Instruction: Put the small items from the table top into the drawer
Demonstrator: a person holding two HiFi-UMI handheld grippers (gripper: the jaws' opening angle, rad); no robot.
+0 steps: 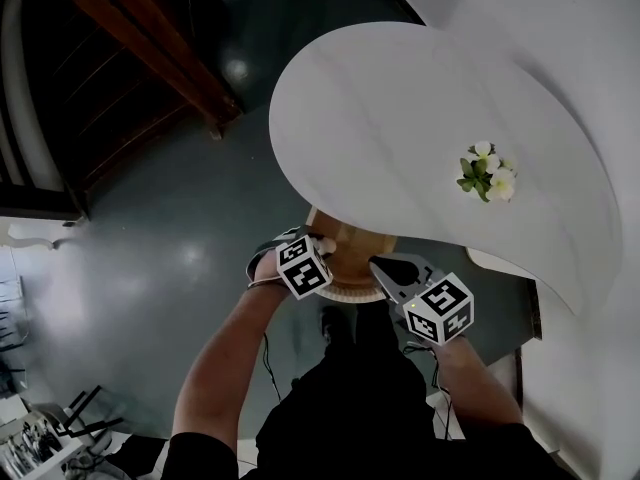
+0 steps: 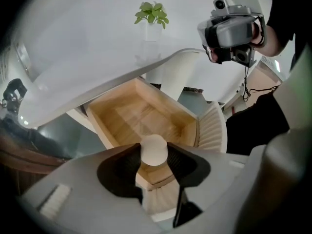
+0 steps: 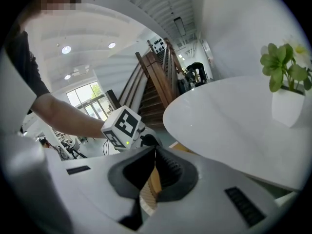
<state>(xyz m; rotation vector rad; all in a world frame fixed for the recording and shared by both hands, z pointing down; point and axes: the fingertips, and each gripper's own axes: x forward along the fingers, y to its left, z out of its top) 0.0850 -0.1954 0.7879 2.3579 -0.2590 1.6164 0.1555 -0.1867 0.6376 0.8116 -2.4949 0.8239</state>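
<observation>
Your left gripper (image 1: 318, 248) has its jaws part-way in, pinched on a small white round piece (image 2: 154, 149). One dark pad presses each side of the piece, and its rounded top stands up above them. The open wooden drawer (image 2: 141, 121) lies straight beyond those jaws, with its bare floor showing. The piece hangs over the near end of the drawer, just inside its white ribbed front (image 2: 214, 130). The white table (image 1: 400, 118) runs across beyond the drawer and above it. A little potted plant (image 2: 152, 16) stands on the table, far out past the jaws.

To the right, your right gripper (image 3: 155, 150) has its jaws drawn in, tips meeting, with nothing pinched at the tips. Through the slit below the tips you can see a strip of the drawer's wood and ribbed front. I cannot tell whether the jaws touch it. From the head view, this gripper sits just beside the right end of the drawer front, near your left gripper. The left gripper's marker cube (image 3: 122, 126) shows just beyond the right jaws and to their left. The plant stands well off to their right on the table.
</observation>
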